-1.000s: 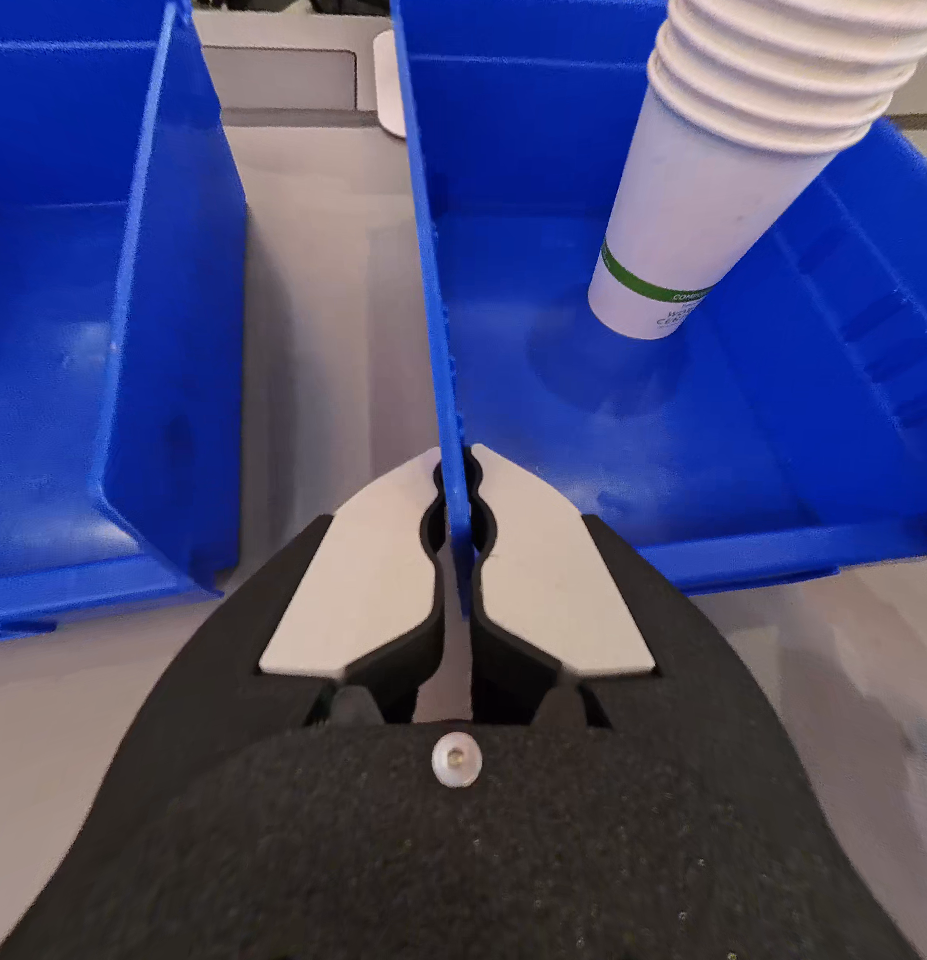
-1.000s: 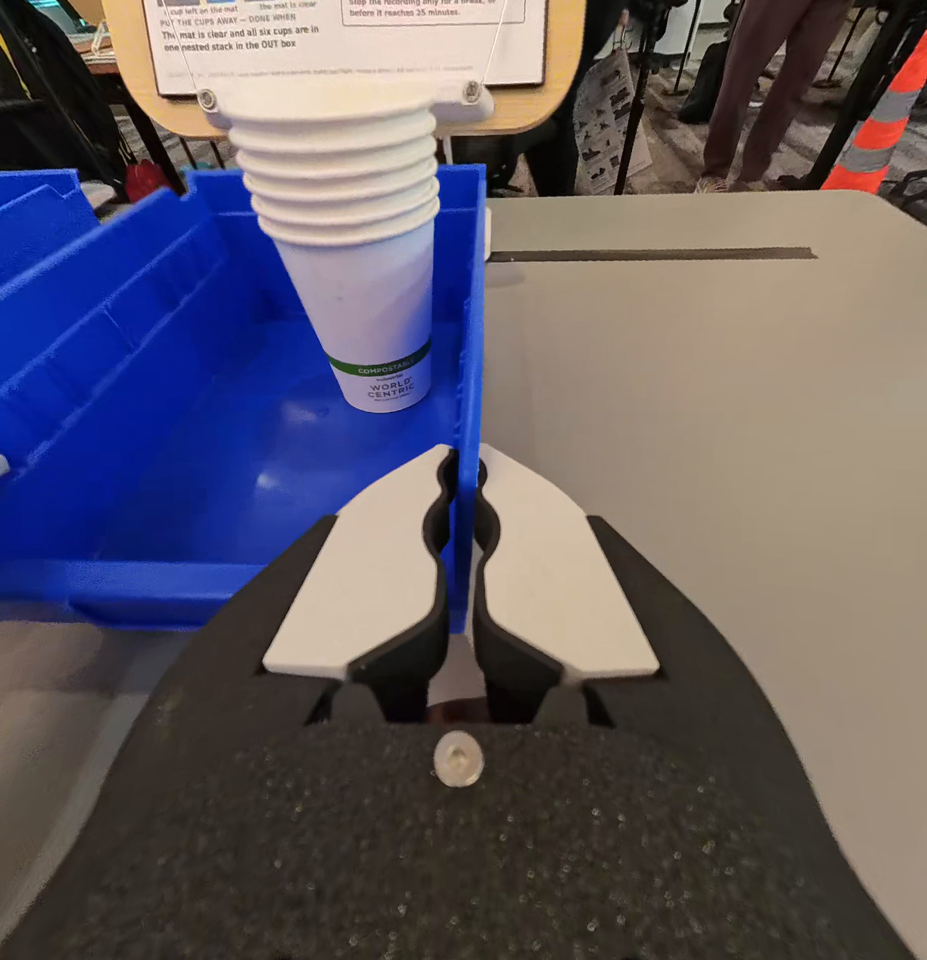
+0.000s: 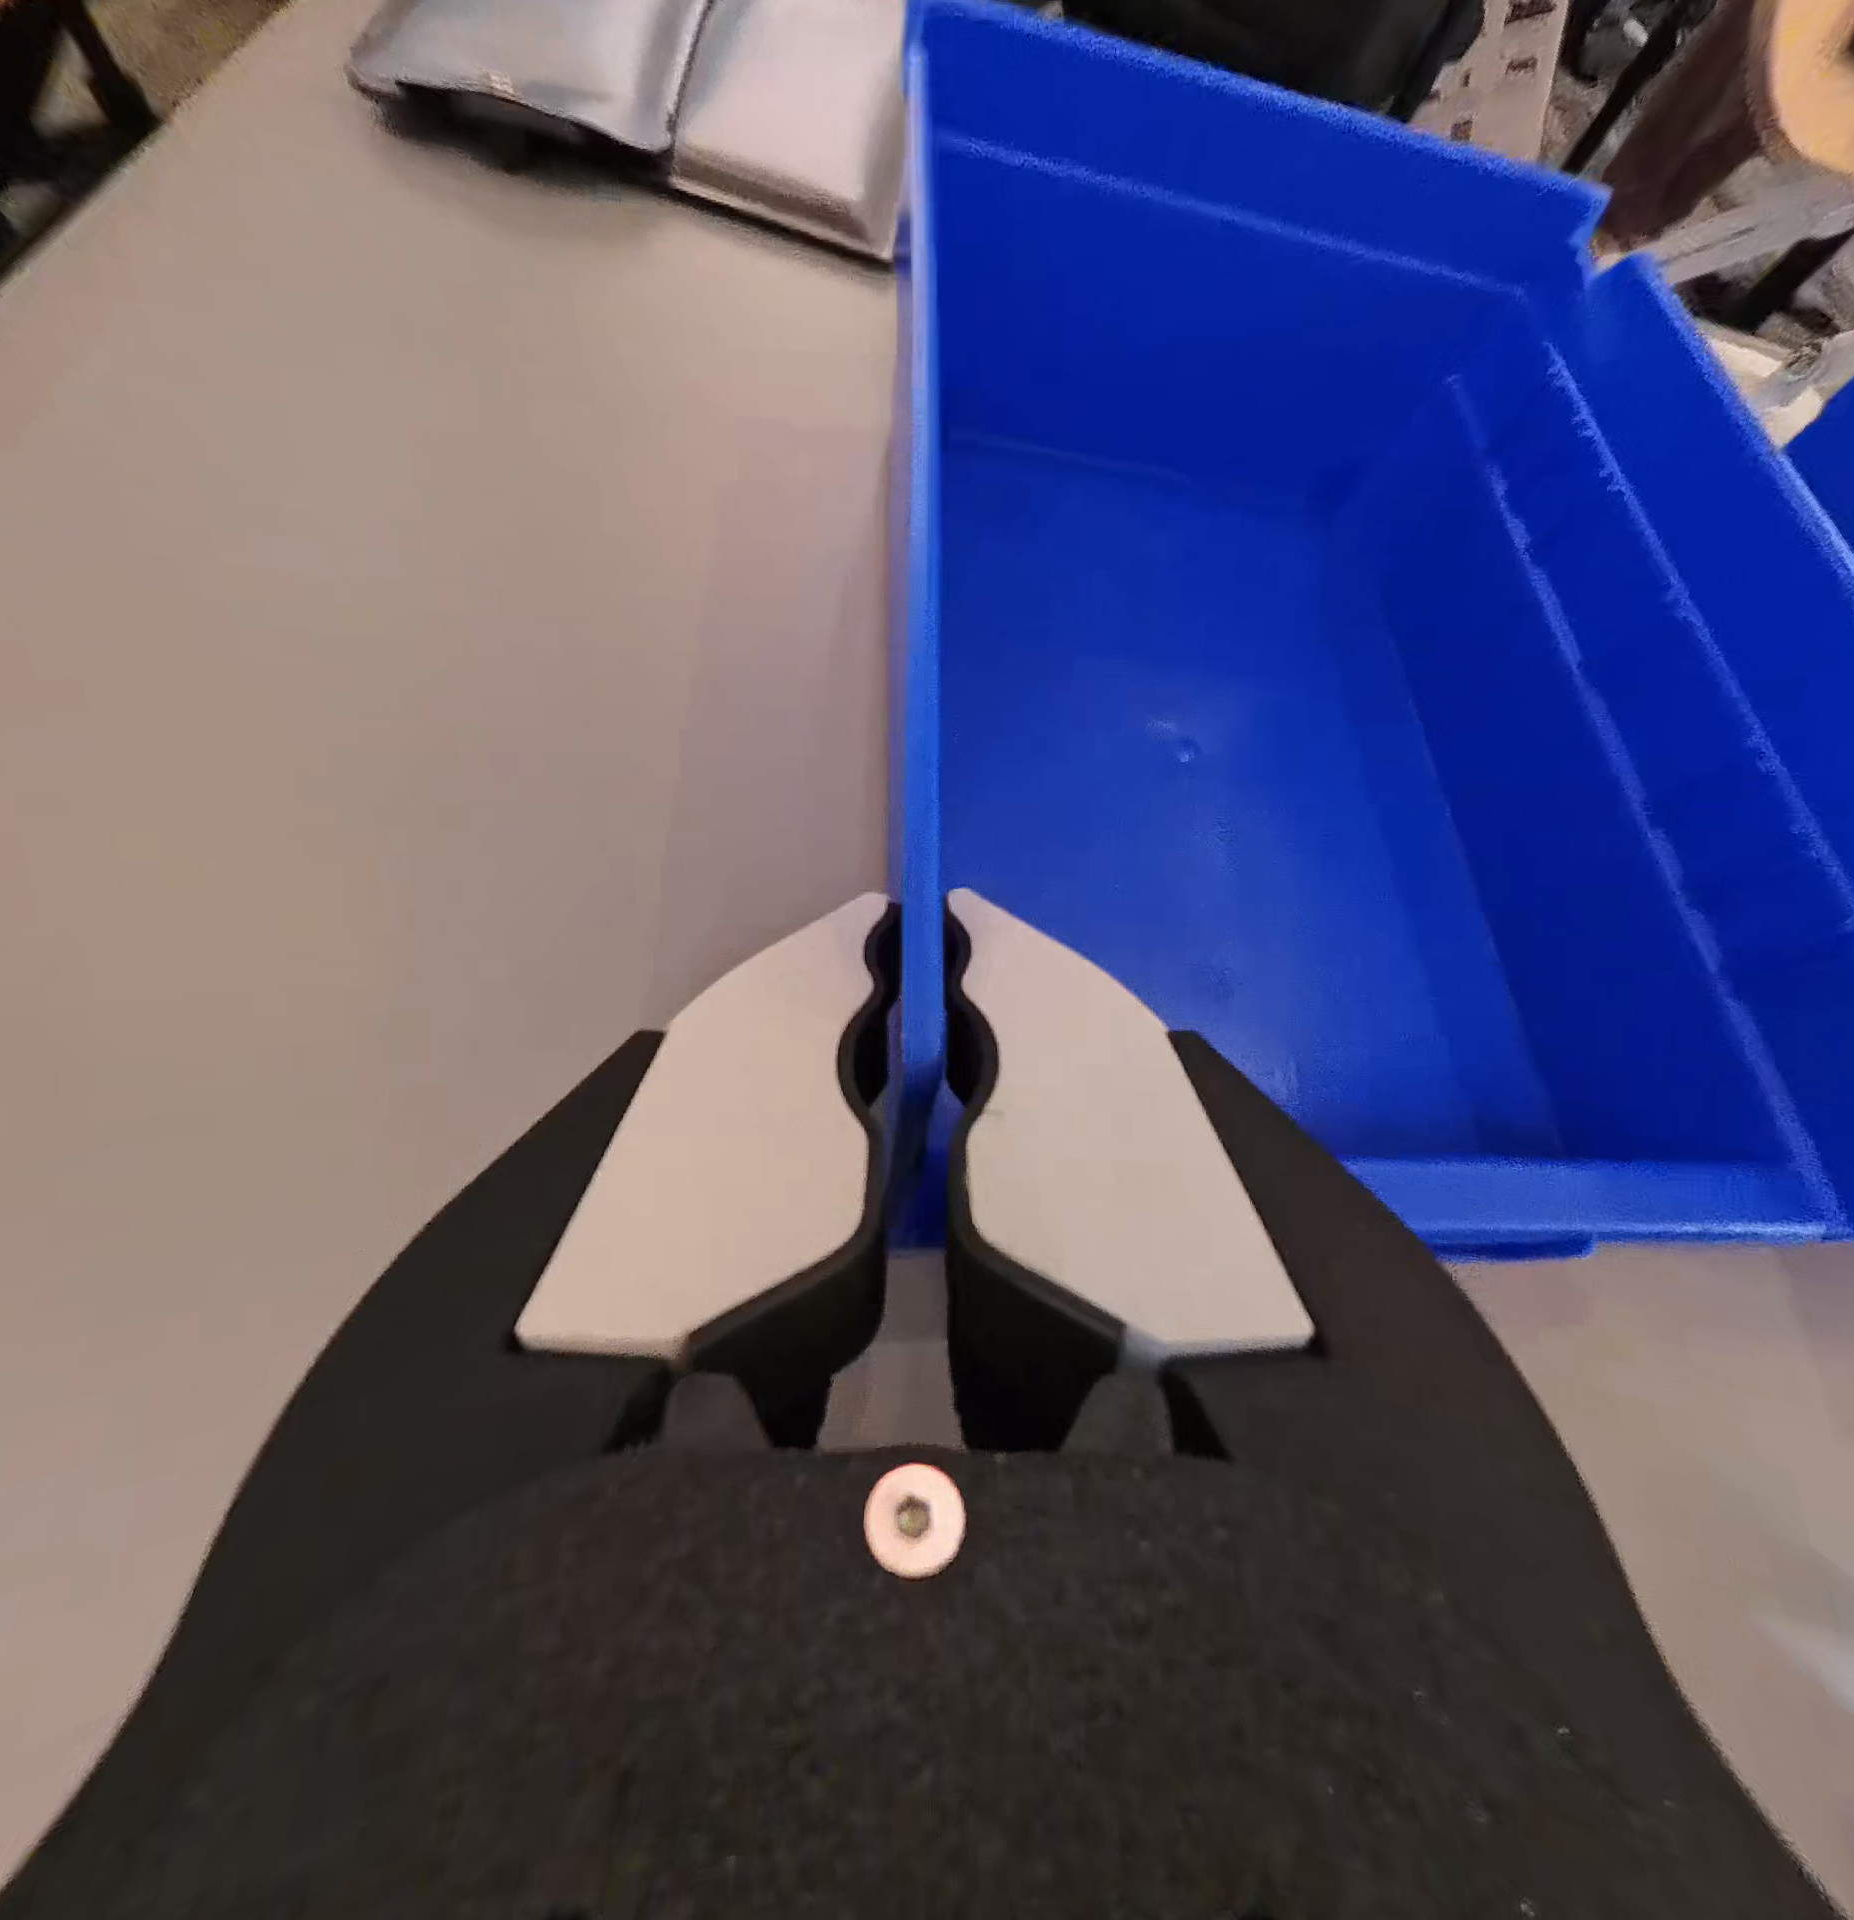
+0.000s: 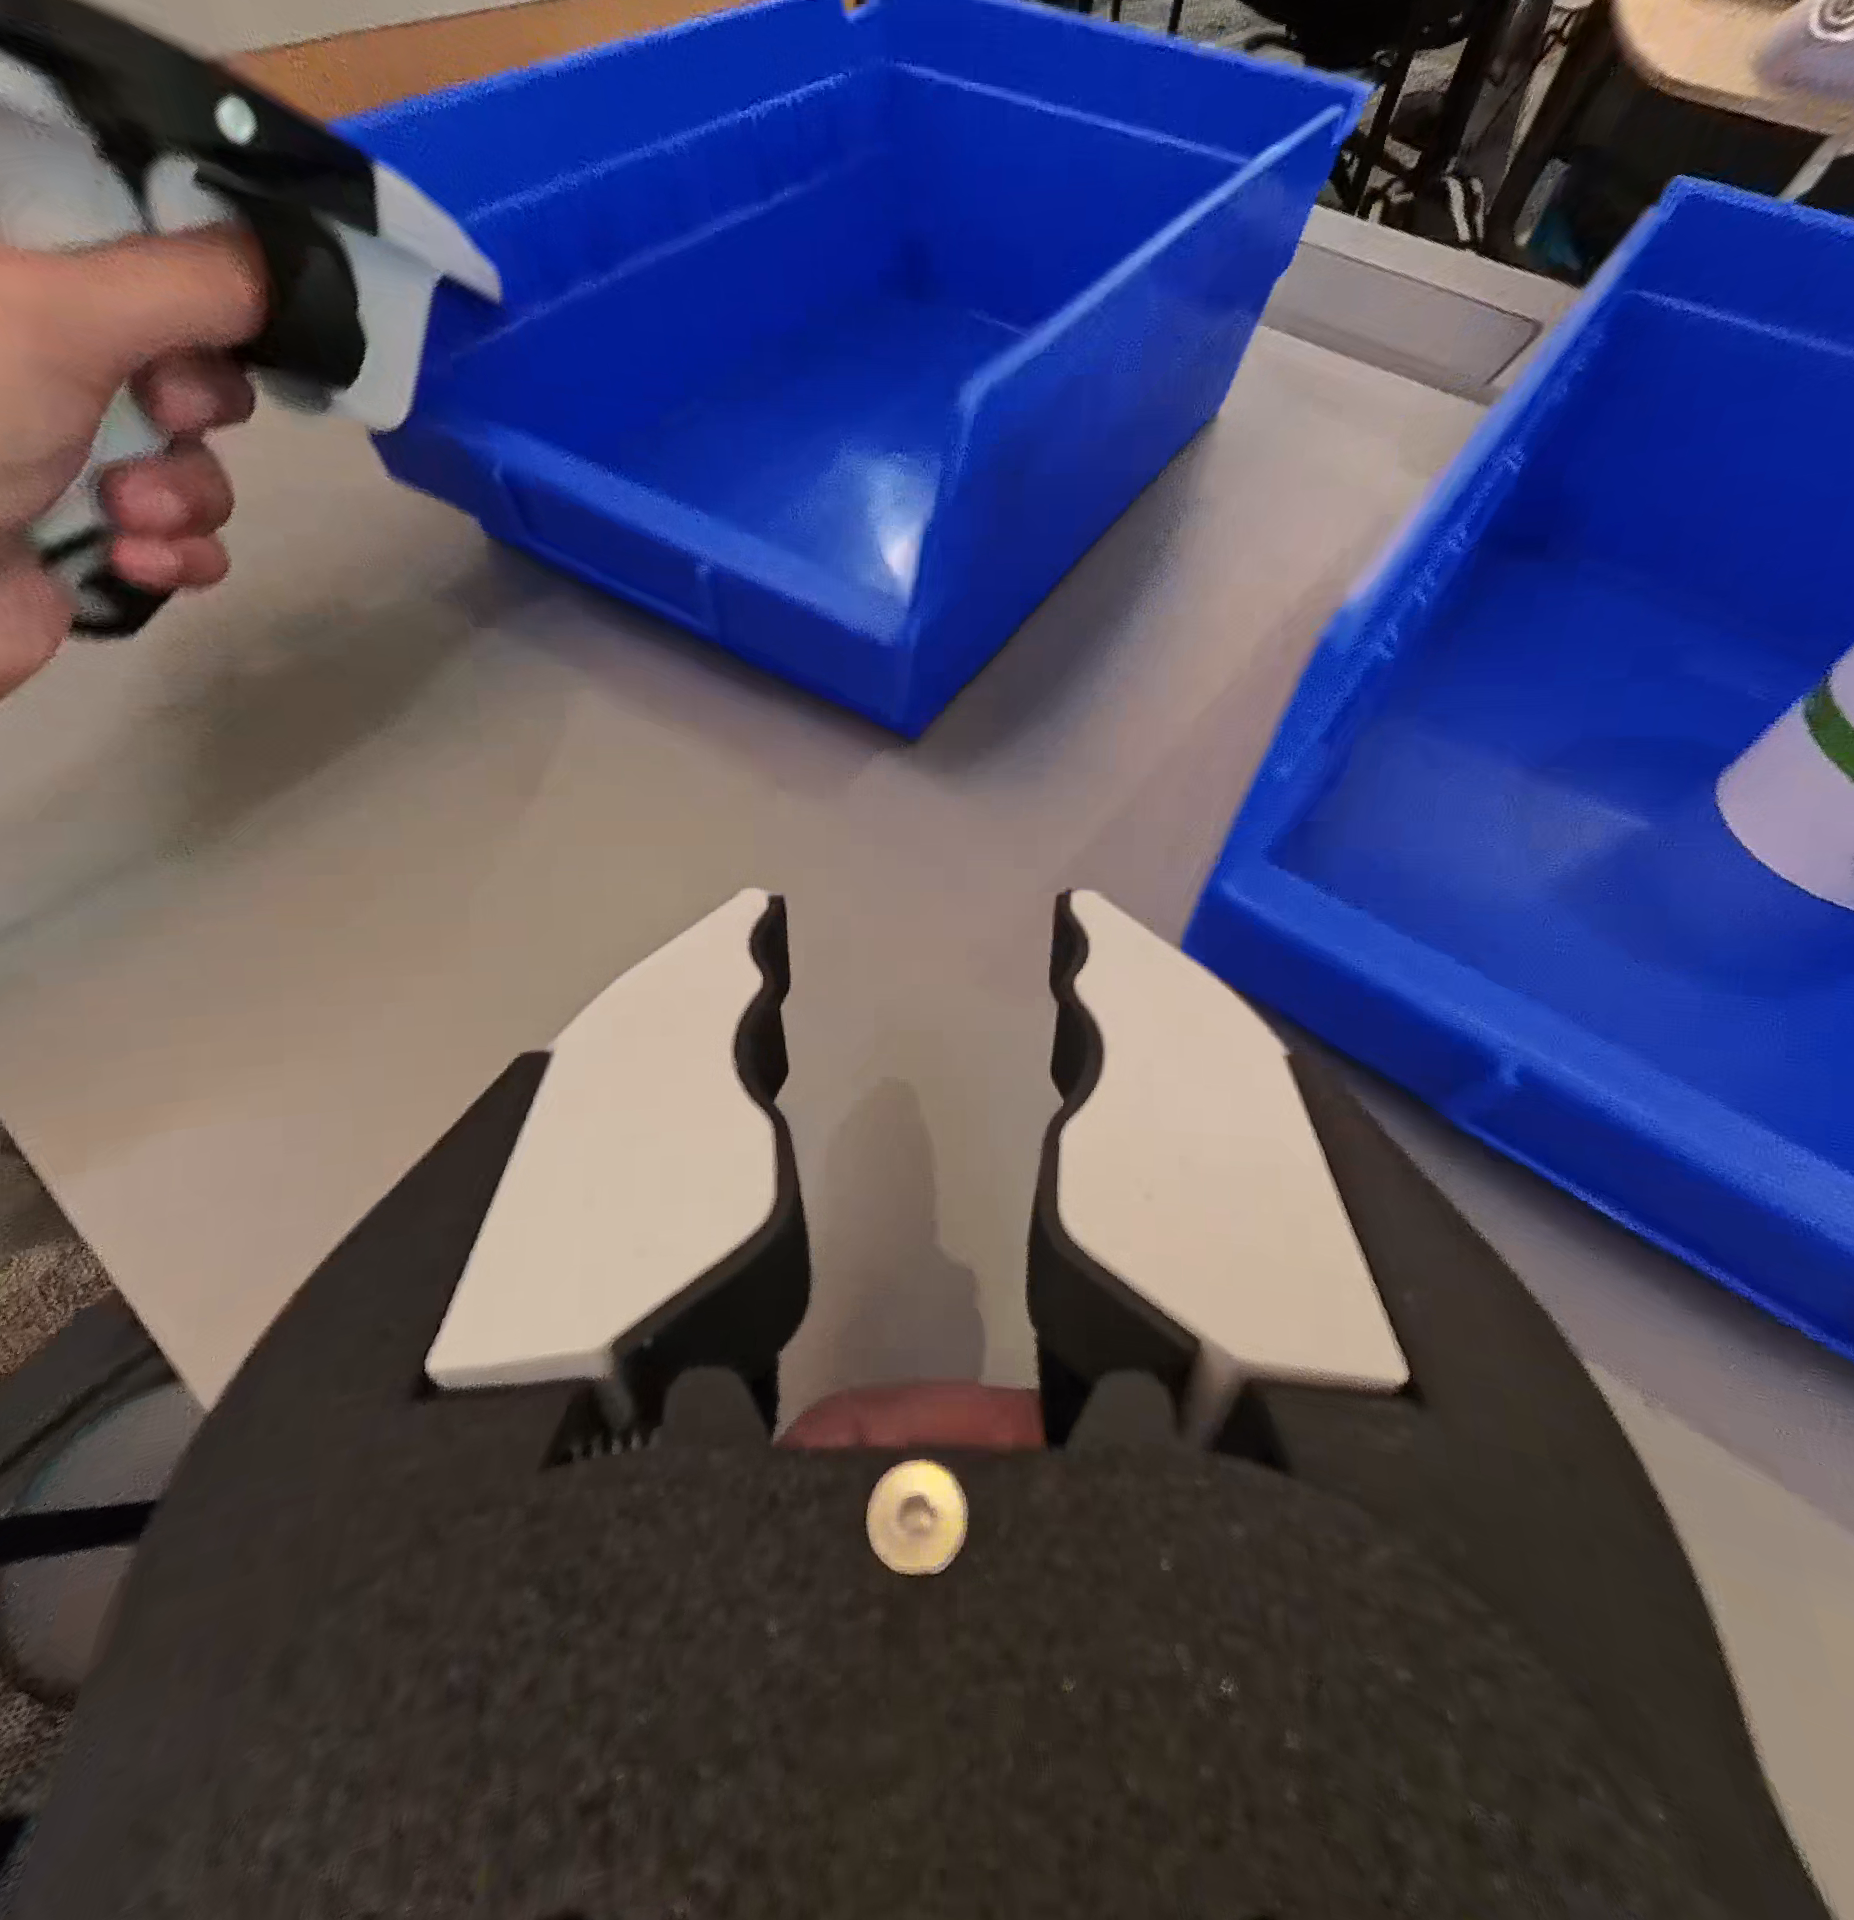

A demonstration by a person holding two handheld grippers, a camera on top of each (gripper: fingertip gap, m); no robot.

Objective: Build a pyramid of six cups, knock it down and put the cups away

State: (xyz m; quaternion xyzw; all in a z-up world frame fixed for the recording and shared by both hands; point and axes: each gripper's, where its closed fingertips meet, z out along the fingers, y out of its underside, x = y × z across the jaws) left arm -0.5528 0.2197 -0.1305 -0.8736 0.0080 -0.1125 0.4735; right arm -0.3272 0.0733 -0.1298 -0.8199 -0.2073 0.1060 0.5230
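**Left gripper clamped on the empty bin wall, right one free**

Starting at the tools: the left gripper [image 3: 918, 914] is pinched down on the side wall of the empty blue bin [image 3: 1266, 779], fingers either side of the thin plastic edge, at about 12 o'clock from the camera. My guess is that it's holding there to drag or square up the bin, since nothing's inside it. From the right wrist view you can see the same grip, with a hand [image 4: 61, 436] wrapped round the handle up at 10 o'clock.

The right gripper [image 4: 918, 914] is spread wide with nothing between the fingers, just bare table [image 4: 331, 883] underneath.

The cups [image 4: 1827, 790] sit in the second blue bin [image 4: 1422, 935] out at 2 o'clock, only the bottom of one showing, so I can't count them. Looks like they're already put away.

Room-wise: there's an open lane of table between the two bins. Left of the empty bin it's clear too, apart from a grey pouch [image 3: 632, 114] at 11 o'clock.
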